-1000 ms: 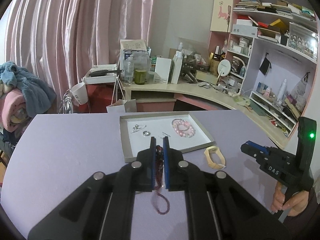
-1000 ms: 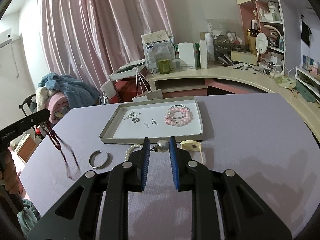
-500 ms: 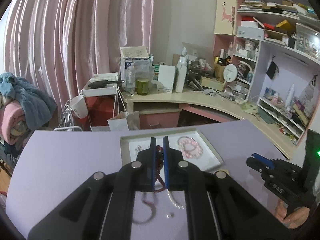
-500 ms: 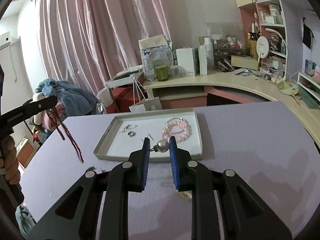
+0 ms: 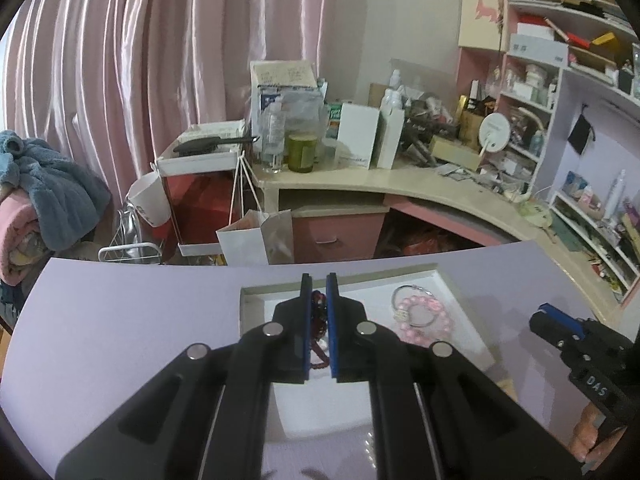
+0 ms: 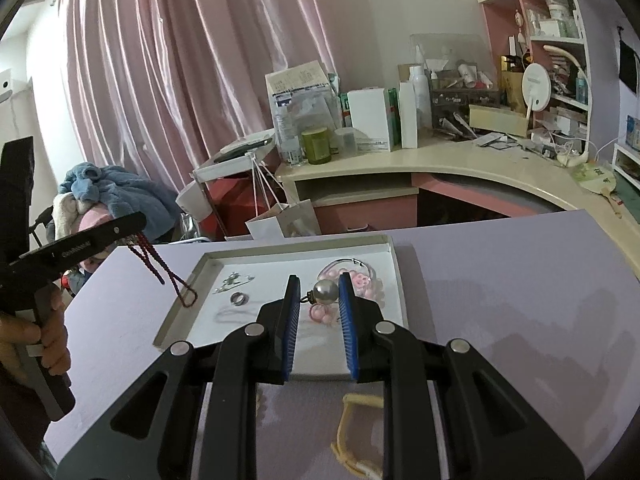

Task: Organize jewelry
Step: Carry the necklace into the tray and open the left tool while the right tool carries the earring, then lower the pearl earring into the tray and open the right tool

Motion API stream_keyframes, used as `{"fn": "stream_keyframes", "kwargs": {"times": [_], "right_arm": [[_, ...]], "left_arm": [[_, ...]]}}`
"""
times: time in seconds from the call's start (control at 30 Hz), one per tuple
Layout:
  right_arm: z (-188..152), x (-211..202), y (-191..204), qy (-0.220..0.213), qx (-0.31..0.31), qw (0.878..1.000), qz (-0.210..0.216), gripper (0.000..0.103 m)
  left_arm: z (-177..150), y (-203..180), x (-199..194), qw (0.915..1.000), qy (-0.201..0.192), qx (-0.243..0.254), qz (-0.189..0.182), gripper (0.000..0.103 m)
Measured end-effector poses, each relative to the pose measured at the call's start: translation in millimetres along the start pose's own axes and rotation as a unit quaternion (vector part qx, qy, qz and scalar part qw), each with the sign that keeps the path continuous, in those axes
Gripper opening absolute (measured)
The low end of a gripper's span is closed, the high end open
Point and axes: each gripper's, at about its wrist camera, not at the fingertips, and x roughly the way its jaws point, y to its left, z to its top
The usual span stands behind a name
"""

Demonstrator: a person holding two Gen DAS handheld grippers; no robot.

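My left gripper [image 5: 319,312] pinches the red bead strand [image 6: 170,276]; I should lower it inside the tray [image 6: 394,280] before opening. My right gripper [image 6: 319,300] clamps a pearl bead [image 6: 326,291].

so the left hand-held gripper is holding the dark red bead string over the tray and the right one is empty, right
Not quite: the right hand-held gripper isn't empty. The right wrist view shows a silver ball pendant between its fingers. The left hand-held gripper does hold the dark red bead string over the tray.

tray [image 6: 394,276] mid bare | pink bracelet [image 6: 360,280] blocks R corner | ring [image 6: 239,298] L side
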Motion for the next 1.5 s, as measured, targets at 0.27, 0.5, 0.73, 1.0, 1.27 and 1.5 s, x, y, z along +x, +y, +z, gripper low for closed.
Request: {"fn": "stream_keyframes", "kwargs": {"times": [0.27,0.5,0.73,1.0,1.27,1.5], "right_arm": [[-6,20,-3,0.019,0.001,1.0,-0.001,0.021],[-4,24,0,0.025,0.001,1.0,-0.005,0.021],[1,62,5,0.068,0.003,0.998,-0.01,0.021],[0,101,4,0.104,0.02,0.994,-0.025,0.02],[-3,105,8,0.105,0.011,0.994,-0.042,0.021],[-2,111,7,0.105,0.008,0.993,-0.051,0.021]], "left_arm": [[-15,12,39,0.9994,0.033,-0.007,0.01,0.022],[-17,23,12,0.9998,0.001,-0.016,0.014,0.054],[-22,42,-33,0.9978,-0.05,-0.036,0.024,0.083],[-36,60,-52,0.9969,-0.058,-0.039,0.036,0.087],[-41,69,-46,0.9966,-0.056,-0.049,0.037,0.087],[-47,73,-38,0.9968,-0.047,-0.053,0.038,0.087]]}}
